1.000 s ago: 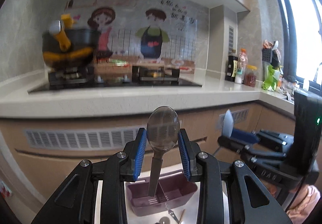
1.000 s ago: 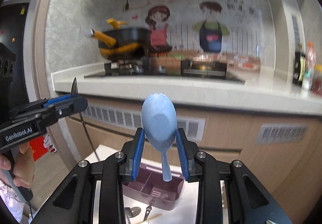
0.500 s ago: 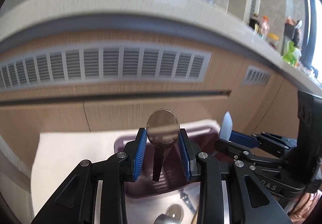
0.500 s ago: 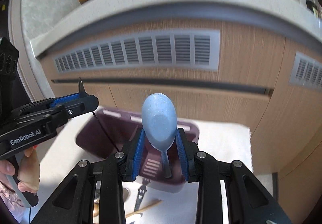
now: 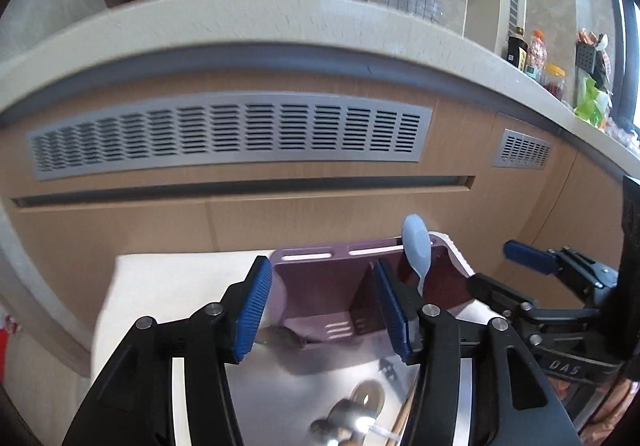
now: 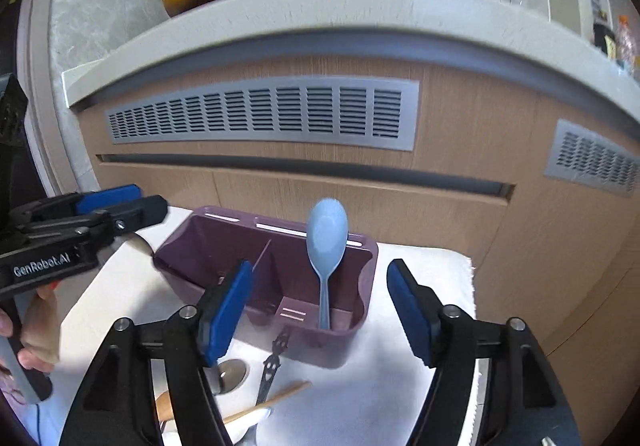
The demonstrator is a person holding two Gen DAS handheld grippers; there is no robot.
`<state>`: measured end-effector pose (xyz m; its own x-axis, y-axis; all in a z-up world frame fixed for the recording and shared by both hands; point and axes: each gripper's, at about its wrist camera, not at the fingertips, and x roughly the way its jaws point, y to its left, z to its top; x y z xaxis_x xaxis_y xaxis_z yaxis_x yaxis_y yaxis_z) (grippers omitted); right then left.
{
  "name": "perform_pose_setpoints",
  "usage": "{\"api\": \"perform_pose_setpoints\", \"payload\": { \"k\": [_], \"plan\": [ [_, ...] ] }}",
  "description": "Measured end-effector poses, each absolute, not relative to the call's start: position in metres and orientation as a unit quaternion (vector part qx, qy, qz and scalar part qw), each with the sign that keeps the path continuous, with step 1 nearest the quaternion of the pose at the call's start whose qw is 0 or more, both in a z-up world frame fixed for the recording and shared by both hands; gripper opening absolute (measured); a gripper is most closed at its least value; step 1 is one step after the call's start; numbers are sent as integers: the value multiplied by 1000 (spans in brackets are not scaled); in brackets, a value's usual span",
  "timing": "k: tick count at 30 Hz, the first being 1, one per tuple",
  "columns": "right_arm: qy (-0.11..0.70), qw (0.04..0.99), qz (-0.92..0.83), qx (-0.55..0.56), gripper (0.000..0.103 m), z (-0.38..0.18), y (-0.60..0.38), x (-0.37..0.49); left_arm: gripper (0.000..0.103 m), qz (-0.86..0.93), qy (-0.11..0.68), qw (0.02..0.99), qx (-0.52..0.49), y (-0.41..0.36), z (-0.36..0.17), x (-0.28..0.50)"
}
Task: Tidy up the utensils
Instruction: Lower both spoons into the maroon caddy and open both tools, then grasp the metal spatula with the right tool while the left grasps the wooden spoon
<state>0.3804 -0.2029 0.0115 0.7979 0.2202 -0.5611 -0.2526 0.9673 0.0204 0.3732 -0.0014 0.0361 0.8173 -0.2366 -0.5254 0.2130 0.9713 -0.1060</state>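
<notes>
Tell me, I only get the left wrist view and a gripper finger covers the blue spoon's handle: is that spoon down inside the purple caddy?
Observer: Yes. The right wrist view shows the blue spoon standing handle down in the right-hand compartment of the purple caddy, bowl up at the back wall.
Operator: Is the right gripper gripping it?
Observer: No. The right gripper has its jaws opening, and both pads stand clear of the spoon.
Operator: What lies just in front of the caddy?
Observer: A small dark utensil with cut-outs lies on the white cloth, its tip at the caddy's front wall.
</notes>
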Motion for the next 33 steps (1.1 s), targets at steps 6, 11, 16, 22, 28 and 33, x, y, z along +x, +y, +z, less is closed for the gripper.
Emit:
{"api": "perform_pose_setpoints", "payload": {
  "k": [6,11,16,22,28,33],
  "plan": [
    [312,935,156,-63,70,2,-186,341,60,-88,297,950,-30,28,25,327],
    [362,906,194,-101,69,-35,-158,323,60,-74,336,938,-42,50,-6,292],
    [419,872,222,-118,34,-68,-131,326,60,-70,391,917,-36,59,-47,265],
    [445,853,240,-129,31,-87,-105,342,61,-75,435,897,-30,59,-83,248],
    [473,840,228,-137,31,-103,-91,361,67,-96,444,890,-23,53,-93,237],
    [484,833,231,-135,29,-104,-91,363,68,-117,449,885,-22,47,-93,239]
  ]
}}
